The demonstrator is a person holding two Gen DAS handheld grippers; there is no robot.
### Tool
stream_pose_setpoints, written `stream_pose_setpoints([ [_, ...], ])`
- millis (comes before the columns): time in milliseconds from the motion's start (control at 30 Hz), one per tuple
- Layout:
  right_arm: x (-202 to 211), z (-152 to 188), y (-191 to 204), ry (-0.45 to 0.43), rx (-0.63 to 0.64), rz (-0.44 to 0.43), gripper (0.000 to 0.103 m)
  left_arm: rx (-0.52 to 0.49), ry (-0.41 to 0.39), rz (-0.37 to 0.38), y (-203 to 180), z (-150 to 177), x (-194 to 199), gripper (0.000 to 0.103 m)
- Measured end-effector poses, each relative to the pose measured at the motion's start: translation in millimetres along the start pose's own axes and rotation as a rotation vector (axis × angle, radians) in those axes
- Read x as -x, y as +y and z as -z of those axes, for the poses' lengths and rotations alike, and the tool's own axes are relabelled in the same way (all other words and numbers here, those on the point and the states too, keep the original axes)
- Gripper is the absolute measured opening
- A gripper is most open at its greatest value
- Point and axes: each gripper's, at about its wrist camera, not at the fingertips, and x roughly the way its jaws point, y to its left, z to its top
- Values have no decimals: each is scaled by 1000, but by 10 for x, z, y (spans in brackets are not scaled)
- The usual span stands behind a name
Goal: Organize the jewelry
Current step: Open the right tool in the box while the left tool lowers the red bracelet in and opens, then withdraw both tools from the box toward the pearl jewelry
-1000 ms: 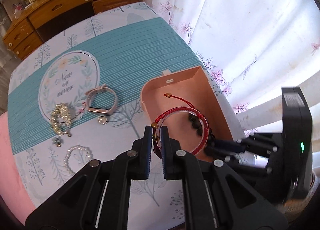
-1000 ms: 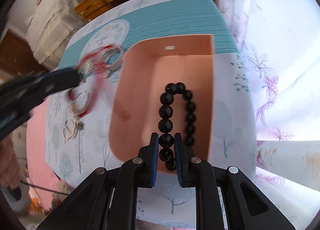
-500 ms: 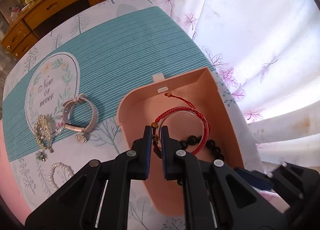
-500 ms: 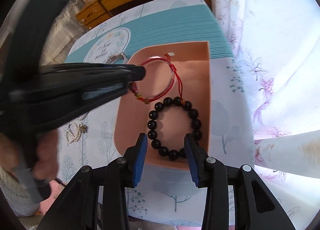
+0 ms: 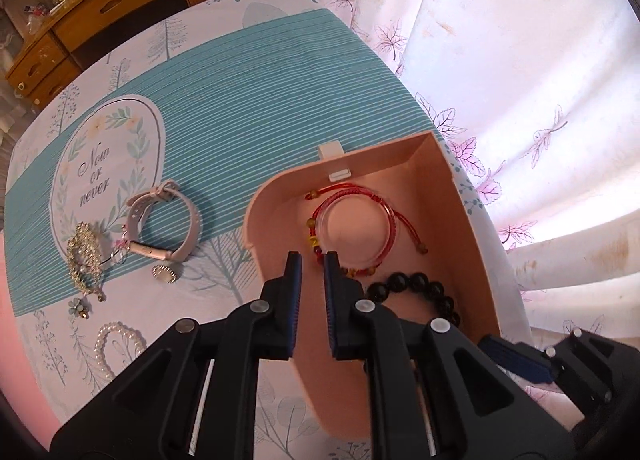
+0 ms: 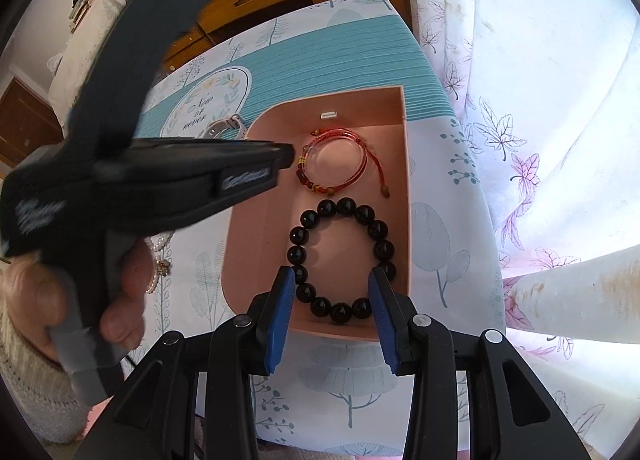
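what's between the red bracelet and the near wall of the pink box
The black bead bracelet lies on the box floor between the red bracelet and the pink box's near wall, clearest in the right wrist view.

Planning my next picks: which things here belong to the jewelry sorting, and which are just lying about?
Job: pink box, with the red bracelet and black bead bracelet inside it; watch, gold ornament and pearl bracelet out on the tablecloth.
Lying about: wooden dresser, curtain.
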Motion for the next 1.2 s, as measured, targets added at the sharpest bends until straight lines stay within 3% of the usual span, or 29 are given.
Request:
stream_pose_setpoints([
  [200, -85, 5, 139, 6, 28, -6, 38, 6, -19, 0, 141, 213, 257, 10],
  [333, -119, 3, 246, 9, 47, -13, 38, 10, -5, -41, 284, 376, 388, 21],
  [500, -138, 14, 442, 17, 78, -28, 39, 47, -21, 33, 592, 646, 663, 21],
  [533, -138, 18, 482, 19, 85, -31, 39, 55, -29, 34, 675, 715, 730, 25],
  [600, -145, 28, 562, 20, 102, -35, 39, 71, -40, 9, 846, 851, 840, 50],
  [633, -150, 34, 613, 21, 112, -38, 39, 82, -48, -3, 922, 919, 889, 68],
  [667, -156, 39, 659, 22, 121, -40, 39, 96, -60, -14, 1011, 987, 941, 70],
  [900, -240, 71, 1054, 38, 204, -57, 39, 242, -56, -62, 1724, 1504, 1172, 70],
  [1200, -361, 73, 1429, 64, 290, -63, 39, 371, -43, -97, 2278, 2050, 1239, 70],
])
